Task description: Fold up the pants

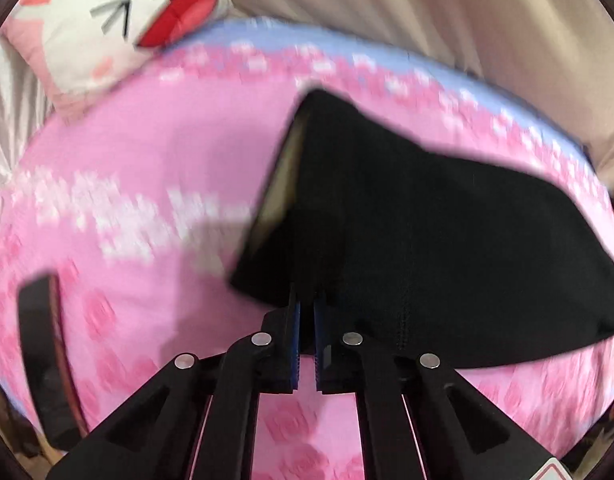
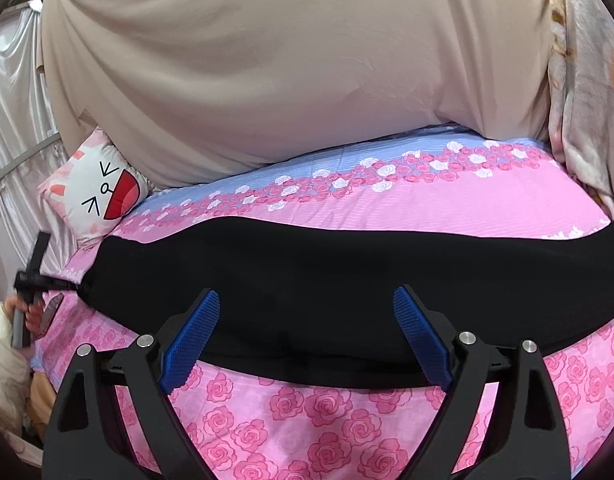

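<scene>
The black pants [image 2: 347, 280] lie stretched across the pink rose-print bed sheet [image 2: 307, 420]. In the left wrist view the pants [image 1: 427, 220] are lifted at one end, showing a tan inner lining. My left gripper [image 1: 305, 308] is shut on that end of the pants, blue pads pinching the cloth. It also shows at the far left of the right wrist view [image 2: 73, 286], at the pants' left end. My right gripper [image 2: 307, 304] is open, its blue pads [image 2: 191, 340] spread just above the near edge of the pants, holding nothing.
A white cartoon-face pillow [image 2: 95, 196] lies at the bed's far left corner. A beige draped cloth [image 2: 287, 72] hangs behind the bed. A dark curved object [image 1: 47, 360] sits at the left edge of the left wrist view. A hand [image 2: 23, 312] holds the left gripper's handle.
</scene>
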`<action>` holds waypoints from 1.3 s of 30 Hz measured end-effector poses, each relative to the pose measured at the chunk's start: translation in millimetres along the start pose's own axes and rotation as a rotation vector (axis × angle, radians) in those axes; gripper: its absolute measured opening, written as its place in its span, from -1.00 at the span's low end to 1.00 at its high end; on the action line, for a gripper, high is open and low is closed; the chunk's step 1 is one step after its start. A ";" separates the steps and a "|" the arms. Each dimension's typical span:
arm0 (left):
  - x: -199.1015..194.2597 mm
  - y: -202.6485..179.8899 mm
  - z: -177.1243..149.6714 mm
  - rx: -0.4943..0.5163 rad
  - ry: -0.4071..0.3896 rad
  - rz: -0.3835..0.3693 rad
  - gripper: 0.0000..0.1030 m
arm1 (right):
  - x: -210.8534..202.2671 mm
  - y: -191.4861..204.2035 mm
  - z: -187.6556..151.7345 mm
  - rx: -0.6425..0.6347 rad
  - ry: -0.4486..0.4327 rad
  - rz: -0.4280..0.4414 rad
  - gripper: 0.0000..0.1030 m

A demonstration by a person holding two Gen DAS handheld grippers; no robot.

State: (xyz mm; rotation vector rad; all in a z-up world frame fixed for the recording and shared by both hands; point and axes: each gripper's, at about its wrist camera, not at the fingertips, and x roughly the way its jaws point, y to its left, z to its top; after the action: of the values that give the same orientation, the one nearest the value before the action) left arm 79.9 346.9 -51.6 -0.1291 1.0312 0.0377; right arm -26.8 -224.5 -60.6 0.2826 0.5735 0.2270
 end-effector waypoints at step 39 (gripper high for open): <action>61.6 -14.4 10.7 -0.167 0.004 0.171 0.90 | 255.2 59.7 101.0 -0.295 0.659 0.884 0.69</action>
State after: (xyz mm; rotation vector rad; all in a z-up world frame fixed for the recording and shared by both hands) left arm 122.0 332.1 -97.7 -0.1925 1.0401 0.2794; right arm 230.5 -115.2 -87.6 0.1530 1.0269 1.2819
